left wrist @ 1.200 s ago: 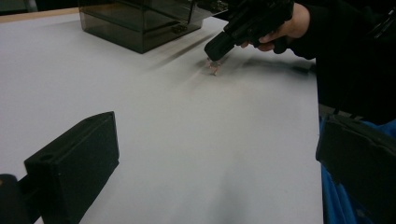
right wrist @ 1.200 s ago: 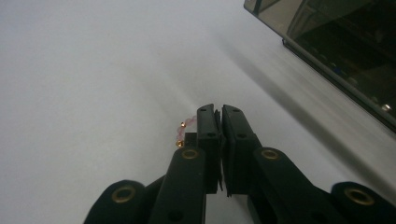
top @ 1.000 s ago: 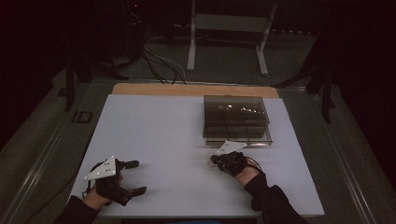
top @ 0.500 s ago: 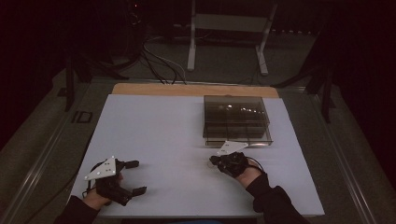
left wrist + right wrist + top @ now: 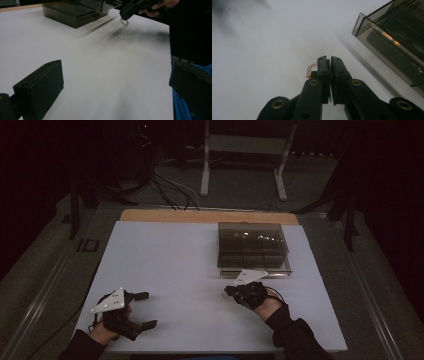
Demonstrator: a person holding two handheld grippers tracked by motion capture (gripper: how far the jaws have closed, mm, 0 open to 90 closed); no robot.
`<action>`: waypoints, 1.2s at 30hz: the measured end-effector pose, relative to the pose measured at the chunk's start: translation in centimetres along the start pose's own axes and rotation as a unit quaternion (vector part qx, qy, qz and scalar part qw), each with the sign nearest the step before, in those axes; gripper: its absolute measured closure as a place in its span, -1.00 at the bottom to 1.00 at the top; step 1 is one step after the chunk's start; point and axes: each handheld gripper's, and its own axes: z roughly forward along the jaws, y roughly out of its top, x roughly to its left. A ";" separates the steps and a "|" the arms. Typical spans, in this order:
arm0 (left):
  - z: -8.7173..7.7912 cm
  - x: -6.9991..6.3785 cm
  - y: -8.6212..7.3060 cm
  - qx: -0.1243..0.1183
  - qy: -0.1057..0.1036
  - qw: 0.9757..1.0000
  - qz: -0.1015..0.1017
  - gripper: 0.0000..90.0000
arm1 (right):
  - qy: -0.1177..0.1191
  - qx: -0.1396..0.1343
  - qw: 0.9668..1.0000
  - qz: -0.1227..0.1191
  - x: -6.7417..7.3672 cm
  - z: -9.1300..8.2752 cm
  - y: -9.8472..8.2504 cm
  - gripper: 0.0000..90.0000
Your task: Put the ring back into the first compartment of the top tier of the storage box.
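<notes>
A small loop of pink beads with gold ones (image 5: 309,70) is pinched in my right gripper (image 5: 329,60), whose jaws are pressed together on it. From the left gripper view the bead loop (image 5: 124,22) hangs under that gripper's tip, just above the white table. In the high view my right gripper (image 5: 231,292) is a little in front of the smoky transparent box (image 5: 253,247). My left gripper (image 5: 145,310) rests at the front left of the table with its jaws wide apart and nothing between them.
The white table top (image 5: 170,265) has a wooden strip (image 5: 207,216) along its far edge. The smoky box (image 5: 75,11) has inner dividers. Cables (image 5: 165,182) and a metal stand (image 5: 242,150) lie on the floor beyond the table.
</notes>
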 end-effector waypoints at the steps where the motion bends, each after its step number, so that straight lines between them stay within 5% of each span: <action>1: 0.0 0.0 0.0 0.000 0.000 1.000 0.000 -0.98 | 0.000 -0.001 1.000 0.000 0.0 -0.1 0.1 0.92; 36: 0.0 0.0 0.0 0.001 0.001 1.000 0.000 -0.98 | -0.007 -0.016 1.000 -0.017 0.0 -2.3 2.9 0.92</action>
